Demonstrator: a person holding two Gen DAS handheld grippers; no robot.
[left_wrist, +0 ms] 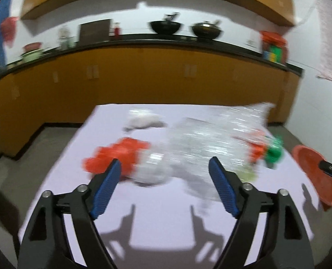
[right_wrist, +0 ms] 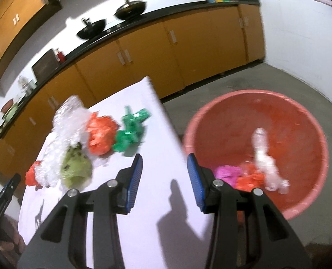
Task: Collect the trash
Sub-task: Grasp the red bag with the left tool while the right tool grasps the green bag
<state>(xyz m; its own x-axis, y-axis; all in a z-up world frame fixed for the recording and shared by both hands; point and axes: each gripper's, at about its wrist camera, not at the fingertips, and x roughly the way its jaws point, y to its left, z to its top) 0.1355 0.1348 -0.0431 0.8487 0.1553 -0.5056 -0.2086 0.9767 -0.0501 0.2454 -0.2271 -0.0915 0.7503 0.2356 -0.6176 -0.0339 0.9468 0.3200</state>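
Trash lies on a white table [left_wrist: 161,219]: a big sheet of clear crinkled plastic [left_wrist: 210,134], a red-orange wrapper [left_wrist: 118,154], white crumpled paper [left_wrist: 143,118] and a green wrapper [left_wrist: 274,152]. My left gripper [left_wrist: 164,160] hangs open just short of the clear plastic, holding nothing. In the right wrist view, an orange wrapper [right_wrist: 100,136], the green wrapper [right_wrist: 132,132] and a yellow-green wad [right_wrist: 76,168] sit beyond my right gripper [right_wrist: 164,155], which is open and empty over the table's edge. A red tub [right_wrist: 255,96] on the floor holds a pink wrapper [right_wrist: 227,172], orange scraps and a clear plastic piece [right_wrist: 264,157].
Orange cabinets [left_wrist: 143,83] under a dark counter [left_wrist: 166,41] run along the far wall, with two black woks [left_wrist: 164,27] on top. Grey floor [right_wrist: 233,83] lies between the table and the cabinets. The tub's rim [left_wrist: 316,174] shows at the table's right side.
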